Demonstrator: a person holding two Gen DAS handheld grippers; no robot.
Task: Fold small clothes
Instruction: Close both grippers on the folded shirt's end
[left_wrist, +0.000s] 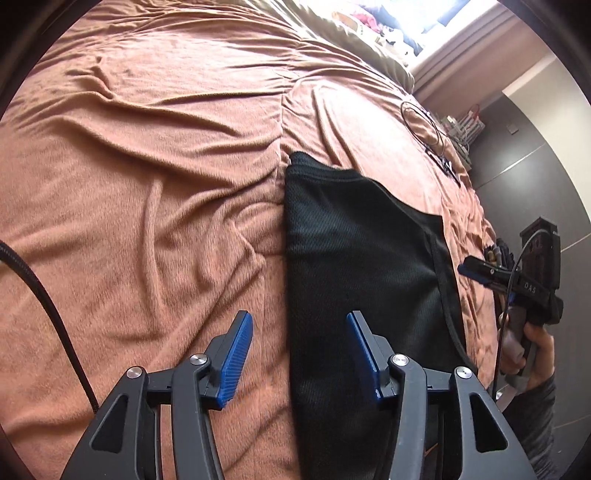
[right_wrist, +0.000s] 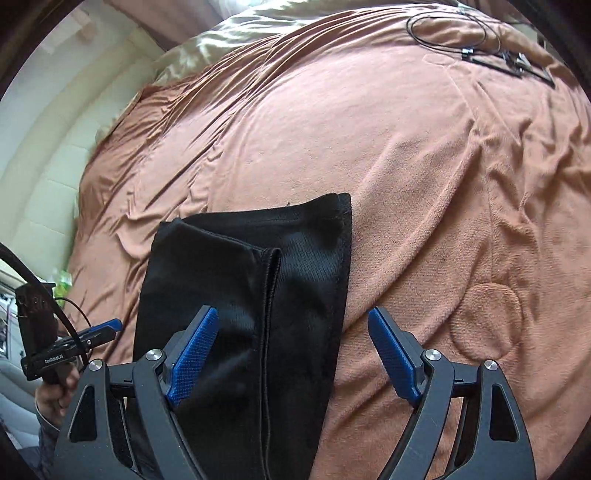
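A black mesh garment (left_wrist: 354, 258) lies folded flat on the brown blanket (left_wrist: 147, 166); it also shows in the right wrist view (right_wrist: 240, 295), with a hemmed edge running down its middle. My left gripper (left_wrist: 299, 328) is open and empty, hovering over the garment's left edge. My right gripper (right_wrist: 293, 328) is open and empty, over the garment's right part. The right gripper appears at the right edge of the left wrist view (left_wrist: 476, 267), and the left gripper at the left edge of the right wrist view (right_wrist: 107, 326).
A thin black cable loop with small connectors (right_wrist: 465, 33) lies on the blanket at the far side. A beige sheet (right_wrist: 221, 33) lies beyond the blanket. A round patch (right_wrist: 484, 321) marks the blanket right of the garment.
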